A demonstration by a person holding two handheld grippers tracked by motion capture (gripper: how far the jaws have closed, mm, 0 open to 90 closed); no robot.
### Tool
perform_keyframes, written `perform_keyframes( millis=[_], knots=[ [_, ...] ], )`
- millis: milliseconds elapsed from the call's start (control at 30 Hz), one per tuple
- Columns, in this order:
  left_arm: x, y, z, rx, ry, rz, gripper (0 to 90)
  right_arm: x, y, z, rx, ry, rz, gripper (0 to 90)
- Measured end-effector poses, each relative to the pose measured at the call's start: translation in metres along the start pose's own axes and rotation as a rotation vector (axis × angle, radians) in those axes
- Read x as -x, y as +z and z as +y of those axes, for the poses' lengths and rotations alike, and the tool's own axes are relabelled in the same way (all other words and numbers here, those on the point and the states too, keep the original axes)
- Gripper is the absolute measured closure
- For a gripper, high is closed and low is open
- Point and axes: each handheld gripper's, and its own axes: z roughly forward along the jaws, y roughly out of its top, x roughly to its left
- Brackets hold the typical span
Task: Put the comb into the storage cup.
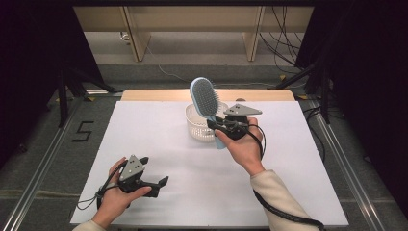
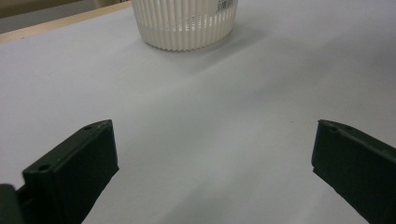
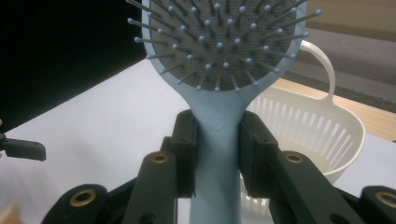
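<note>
- My right claw (image 3: 217, 156) clamps the brush (image 1: 206, 98) at its stiff neck, above the basket (image 1: 198, 129).
- Light, probably slippery plastic.
- Left claw (image 2: 212, 163) gapes, empty.

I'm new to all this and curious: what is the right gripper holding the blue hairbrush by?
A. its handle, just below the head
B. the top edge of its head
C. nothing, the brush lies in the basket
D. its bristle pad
A: in the right gripper view the two black jaws of the right gripper press on either side of the hairbrush handle, just below the bristled head.
</note>
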Motion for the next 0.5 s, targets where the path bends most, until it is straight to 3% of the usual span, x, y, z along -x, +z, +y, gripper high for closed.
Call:
perform_keyframes(
  millis=[500],
  knots=[
    [0.0001, -0.0001, -0.0001, 0.0, -0.001, 0.0, 0.0, 0.0032, -0.0026, 0.0011, 0.023, 0.009, -0.01, 70.5]
  ],
)
